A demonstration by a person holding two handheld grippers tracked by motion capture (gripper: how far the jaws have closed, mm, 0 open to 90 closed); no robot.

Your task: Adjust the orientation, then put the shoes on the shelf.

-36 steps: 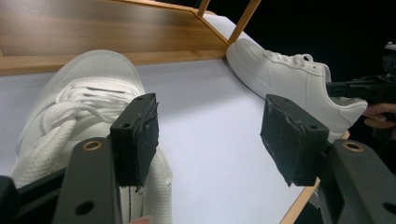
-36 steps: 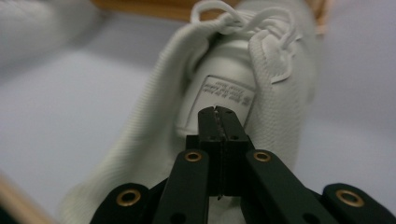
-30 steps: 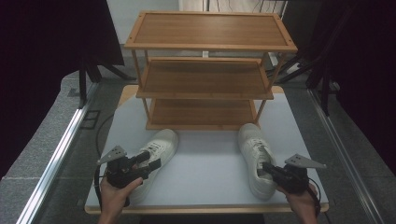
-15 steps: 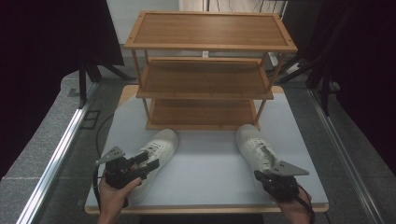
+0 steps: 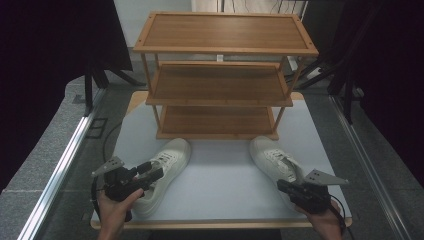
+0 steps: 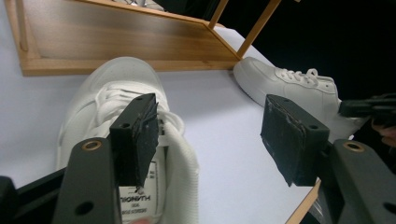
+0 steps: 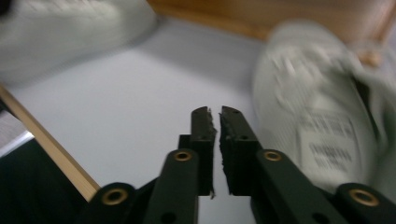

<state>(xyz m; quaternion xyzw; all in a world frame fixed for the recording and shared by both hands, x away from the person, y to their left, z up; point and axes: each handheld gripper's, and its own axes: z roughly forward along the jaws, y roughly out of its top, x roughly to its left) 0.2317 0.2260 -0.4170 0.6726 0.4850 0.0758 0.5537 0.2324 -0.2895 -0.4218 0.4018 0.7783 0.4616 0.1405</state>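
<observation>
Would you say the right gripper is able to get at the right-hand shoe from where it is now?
Probably yes: the right gripper sits just beside the right shoe with bare table around, though its jaws show a mere slit and need to open wider.

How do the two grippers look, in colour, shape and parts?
Both the left gripper and the right gripper are black, each topped by a grey three-cornered plate. Their flat jaws carry rough black pads and brass-coloured rivets. A black cable trails from each.

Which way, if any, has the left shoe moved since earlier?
No. The left shoe stays put, its toe just as close to the rack's bottom shelf.
</observation>
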